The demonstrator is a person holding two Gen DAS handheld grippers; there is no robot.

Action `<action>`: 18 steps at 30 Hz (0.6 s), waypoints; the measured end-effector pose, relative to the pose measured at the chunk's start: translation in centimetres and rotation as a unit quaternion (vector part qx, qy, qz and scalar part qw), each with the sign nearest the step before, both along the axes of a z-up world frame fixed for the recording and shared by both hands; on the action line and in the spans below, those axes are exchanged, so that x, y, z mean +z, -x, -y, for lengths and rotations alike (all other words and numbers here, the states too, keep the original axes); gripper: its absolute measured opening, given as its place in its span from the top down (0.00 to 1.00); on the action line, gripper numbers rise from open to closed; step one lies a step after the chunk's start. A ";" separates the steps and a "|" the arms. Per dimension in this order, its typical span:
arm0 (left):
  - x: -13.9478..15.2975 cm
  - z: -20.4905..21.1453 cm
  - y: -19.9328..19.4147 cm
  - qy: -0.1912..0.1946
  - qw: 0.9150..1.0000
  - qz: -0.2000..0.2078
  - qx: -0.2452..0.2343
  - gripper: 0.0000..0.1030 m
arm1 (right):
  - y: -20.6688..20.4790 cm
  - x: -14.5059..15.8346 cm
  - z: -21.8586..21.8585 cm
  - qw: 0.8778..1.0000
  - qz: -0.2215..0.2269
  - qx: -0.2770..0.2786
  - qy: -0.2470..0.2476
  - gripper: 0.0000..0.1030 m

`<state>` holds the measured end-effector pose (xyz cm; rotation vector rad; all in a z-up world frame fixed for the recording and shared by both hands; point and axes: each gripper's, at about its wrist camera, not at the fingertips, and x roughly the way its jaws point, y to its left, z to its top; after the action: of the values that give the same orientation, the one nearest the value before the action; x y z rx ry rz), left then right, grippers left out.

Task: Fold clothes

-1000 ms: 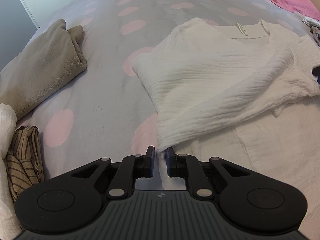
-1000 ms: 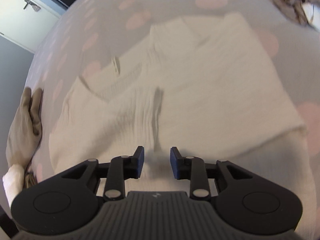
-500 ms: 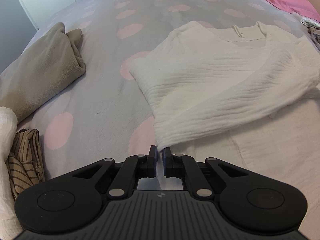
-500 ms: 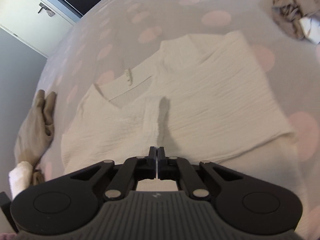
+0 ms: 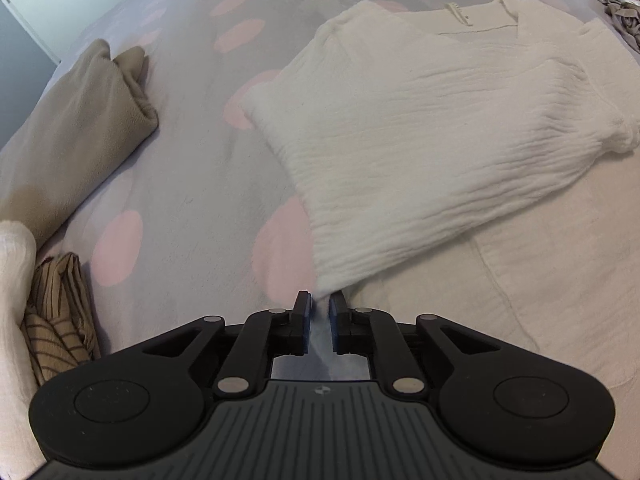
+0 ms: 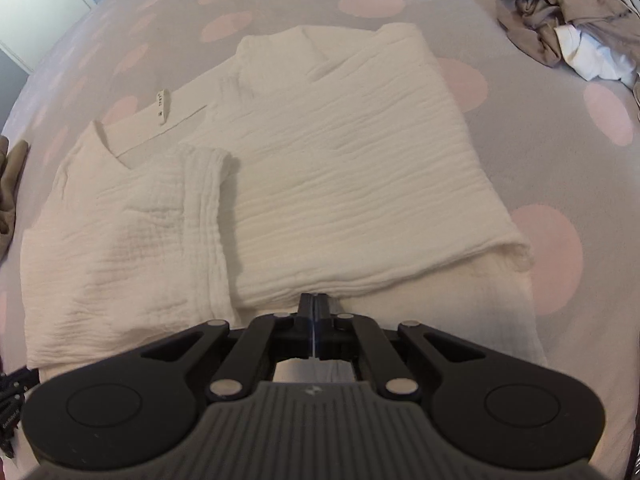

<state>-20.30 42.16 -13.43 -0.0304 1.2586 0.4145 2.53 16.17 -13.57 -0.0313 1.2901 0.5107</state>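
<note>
While your left gripper (image 5: 319, 305) points steeply down at the bed, its jaws are opening, with a narrow gap between them; the corner of the folded sleeve (image 5: 332, 280) of the white crinkled top (image 5: 440, 140) sits right at the fingertips, and you cannot tell from this view whether the pads are pressing on it. The top lies spread on the grey bedspread with pink dots (image 5: 192, 184), neckline and label (image 5: 460, 10) toward the far side, both sleeves folded in across the body. To the left of the top, well apart from it, lies a folded beige fleece (image 5: 76, 132), and nearer your left gripper, at the left edge, a brown striped garment (image 5: 56, 320) beside a white cloth (image 5: 12, 280).

Your right gripper (image 6: 315, 300) has its jaws pressed fully together, with nothing visible between them. Its tips sit just at the lower edge of the folded right sleeve (image 6: 360, 184), above the flat lower body of the top. The other sleeve (image 6: 140, 240) overlaps it on the left, its cuff (image 6: 208, 184) running down the middle. A crumpled pile of beige and white clothes (image 6: 560, 28) lies at the far right of the bed, well apart from the top.
</note>
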 end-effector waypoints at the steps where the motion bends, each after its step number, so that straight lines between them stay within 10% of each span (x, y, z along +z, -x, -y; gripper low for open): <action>1: 0.1 -0.2 0.3 0.002 1.000 -0.003 0.005 0.89 | 0.1 0.1 0.2 1.000 0.001 0.001 0.000 0.95; 18: 0.5 1.1 6.4 0.036 0.998 0.002 0.043 0.78 | 9.0 0.6 6.5 0.980 0.081 0.169 0.065 0.64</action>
<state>-26.68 41.08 -12.93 -0.1480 1.2704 0.4426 -6.49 9.63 -12.92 -0.3994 1.1606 0.6979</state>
